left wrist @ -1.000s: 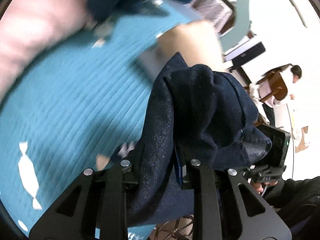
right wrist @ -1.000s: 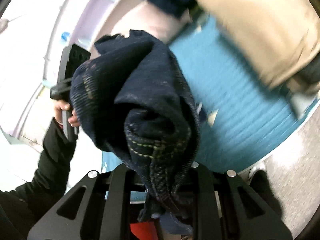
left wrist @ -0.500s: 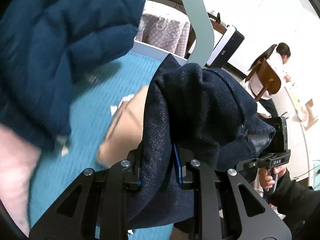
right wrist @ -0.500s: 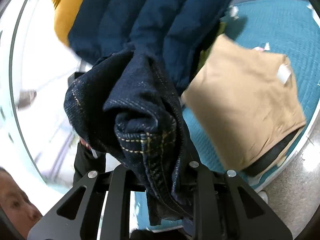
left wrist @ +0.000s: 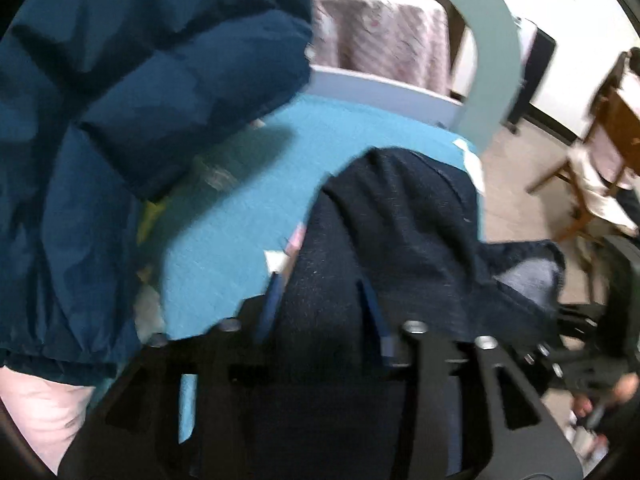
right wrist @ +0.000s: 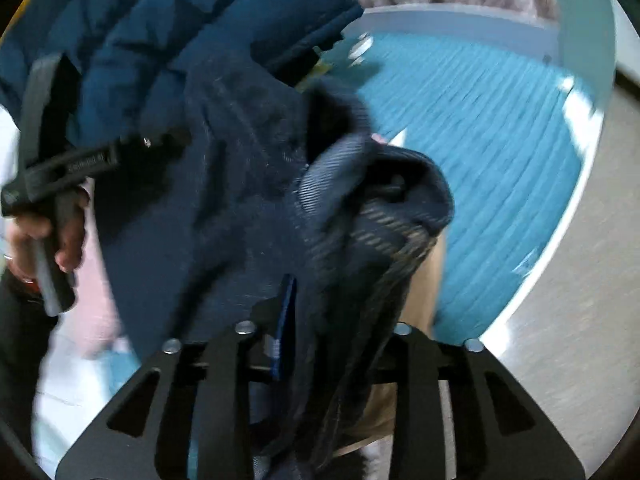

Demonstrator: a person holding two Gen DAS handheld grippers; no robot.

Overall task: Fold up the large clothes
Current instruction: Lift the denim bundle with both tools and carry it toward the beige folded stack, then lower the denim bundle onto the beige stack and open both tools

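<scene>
Both grippers swing off tan folded garment toward puffy navy quilted jacket [left wrist: 132, 92]. Left gripper [left wrist: 320, 300] and right gripper [right wrist: 332, 312] clenched on dark blue denim jeans [right wrist: 248, 184], bunched, airborne over ribbed teal mat [right wrist: 492, 152] (frames blurred). Fold not started; spreading looks next.

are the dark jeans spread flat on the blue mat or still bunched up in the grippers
Bunched up. The dark jeans hang in thick folds between the fingers of both grippers, above the blue mat, not laid flat.
</scene>
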